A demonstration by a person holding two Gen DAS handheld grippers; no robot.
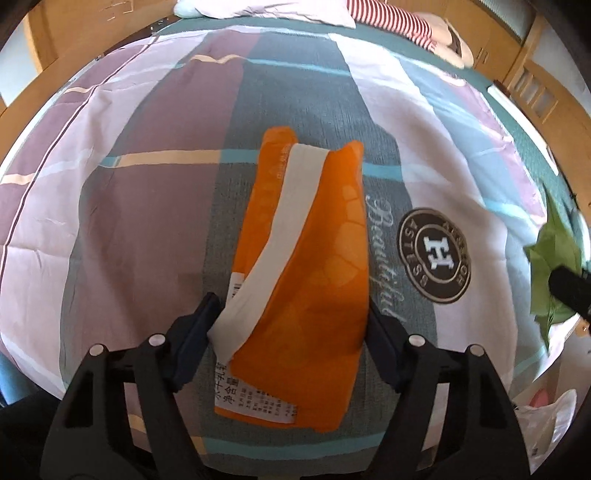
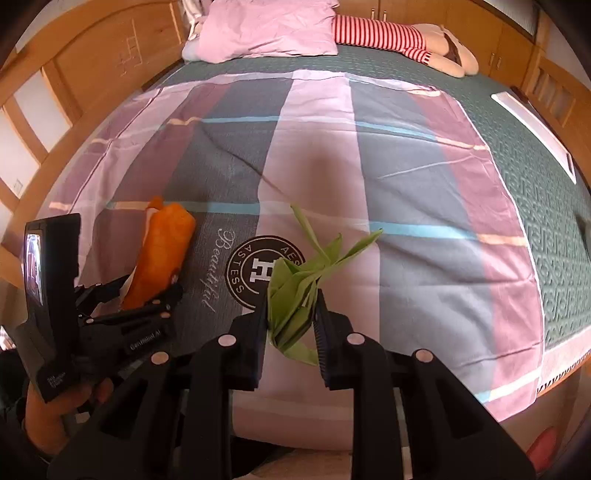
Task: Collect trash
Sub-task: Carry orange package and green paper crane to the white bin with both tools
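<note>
Lying flat on the quilt [image 1: 155, 206], the orange wrapper [image 1: 317, 266] is a long, smooth plastic pack with a white diagonal band and a printed white label at its near end. The quilt is soft cotton in wide blocks of mauve, grey-green and pale pink, with thin blue and cream lines, a round dark emblem [image 1: 434, 254] and a cursive word beside the wrapper.

The left gripper [image 1: 295, 325] stands wide, with one black finger on each long side of the wrapper. The fingers are very near or touching its edges; I cannot tell if they press it.

The right gripper [image 2: 291, 325] is narrow and clamps a crumpled green paper [image 2: 295, 295], thin and creased, with pointed strips that stick up and away, above the quilt near the emblem.

Only the right wrist view shows the left tool from outside: a black body with a small screen, held by a hand [image 2: 48, 413], and the wrapper as a rounded, slightly puffed shape. It also shows the pink pillow [image 2: 266, 29] and a striped plush toy [image 2: 399, 40] more fully. Only the left wrist view shows the label text and a white plastic bag [image 1: 546, 413] at the lower right, beyond the bed edge.
</note>
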